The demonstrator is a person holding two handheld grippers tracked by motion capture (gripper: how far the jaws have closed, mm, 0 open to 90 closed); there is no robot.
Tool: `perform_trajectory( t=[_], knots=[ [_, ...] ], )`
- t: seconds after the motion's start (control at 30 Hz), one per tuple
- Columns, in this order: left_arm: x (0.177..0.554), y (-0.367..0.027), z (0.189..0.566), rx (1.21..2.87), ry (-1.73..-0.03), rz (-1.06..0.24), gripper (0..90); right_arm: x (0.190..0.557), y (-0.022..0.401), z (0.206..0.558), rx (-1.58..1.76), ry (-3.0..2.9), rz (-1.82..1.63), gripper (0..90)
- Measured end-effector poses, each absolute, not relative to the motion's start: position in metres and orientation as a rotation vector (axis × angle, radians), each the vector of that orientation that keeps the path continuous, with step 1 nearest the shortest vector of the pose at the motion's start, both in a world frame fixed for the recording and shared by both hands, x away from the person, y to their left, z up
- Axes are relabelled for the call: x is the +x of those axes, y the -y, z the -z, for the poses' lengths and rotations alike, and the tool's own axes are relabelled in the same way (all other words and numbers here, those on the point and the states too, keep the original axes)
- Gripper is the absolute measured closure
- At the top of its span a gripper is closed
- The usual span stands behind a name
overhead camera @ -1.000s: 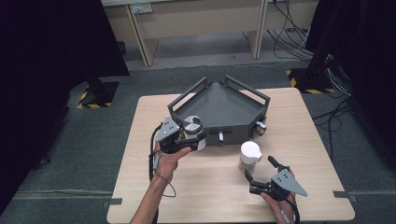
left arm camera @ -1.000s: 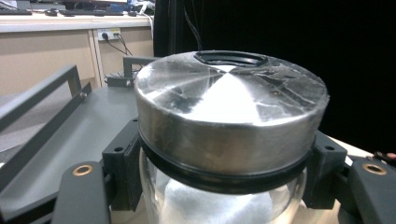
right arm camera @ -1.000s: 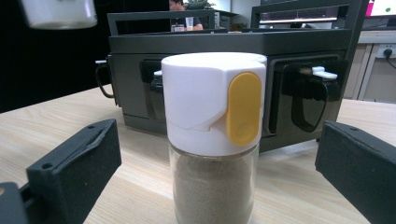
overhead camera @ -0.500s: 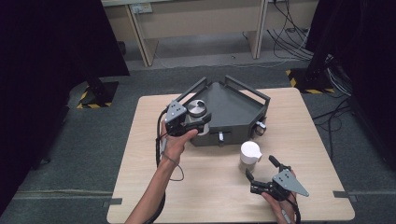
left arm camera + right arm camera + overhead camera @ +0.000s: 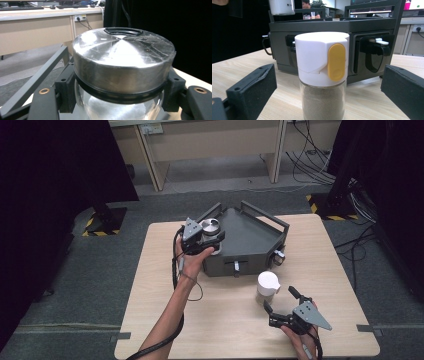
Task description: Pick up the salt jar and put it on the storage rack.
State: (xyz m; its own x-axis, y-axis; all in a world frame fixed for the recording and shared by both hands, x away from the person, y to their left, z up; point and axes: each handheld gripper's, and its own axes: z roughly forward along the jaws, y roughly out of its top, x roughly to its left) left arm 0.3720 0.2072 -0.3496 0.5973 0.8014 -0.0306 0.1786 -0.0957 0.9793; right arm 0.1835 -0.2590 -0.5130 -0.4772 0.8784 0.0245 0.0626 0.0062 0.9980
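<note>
Grey carpet and desk legs lie beyond the wooden surface (image 5: 165, 320) in the high view. My left tool (image 5: 212, 238) is clamped on a glass jar (image 5: 210, 227) with a metal lid, and I hold it over the near left corner of the dark tray (image 5: 250, 237); whether it rests on the tray floor I cannot tell. My right tool (image 5: 282, 307) sits low on the surface, jaws apart, with a white-capped shaker (image 5: 267, 285) just ahead of it, untouched.

From the left gripper view, the jar (image 5: 122, 67) sits squeezed between both pads, the tray rail (image 5: 37, 77) just beside it.

From the right gripper view, the shaker (image 5: 323, 75) stands upright between my spread jaws, tray (image 5: 337, 27) behind it.

I judge the jar nearly delivered, needing only release; the shaker is left to grasp and carry over.
</note>
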Motion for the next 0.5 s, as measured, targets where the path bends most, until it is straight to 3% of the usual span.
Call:
perform_trajectory(
  t=[0.5],
  knots=[
    [0.390, -0.196, 0.361, 1.595, -0.896, -0.680, 30.4, 0.184, 0.261, 0.513, 0.985, -1.610, -1.550, 0.4]
  ],
)
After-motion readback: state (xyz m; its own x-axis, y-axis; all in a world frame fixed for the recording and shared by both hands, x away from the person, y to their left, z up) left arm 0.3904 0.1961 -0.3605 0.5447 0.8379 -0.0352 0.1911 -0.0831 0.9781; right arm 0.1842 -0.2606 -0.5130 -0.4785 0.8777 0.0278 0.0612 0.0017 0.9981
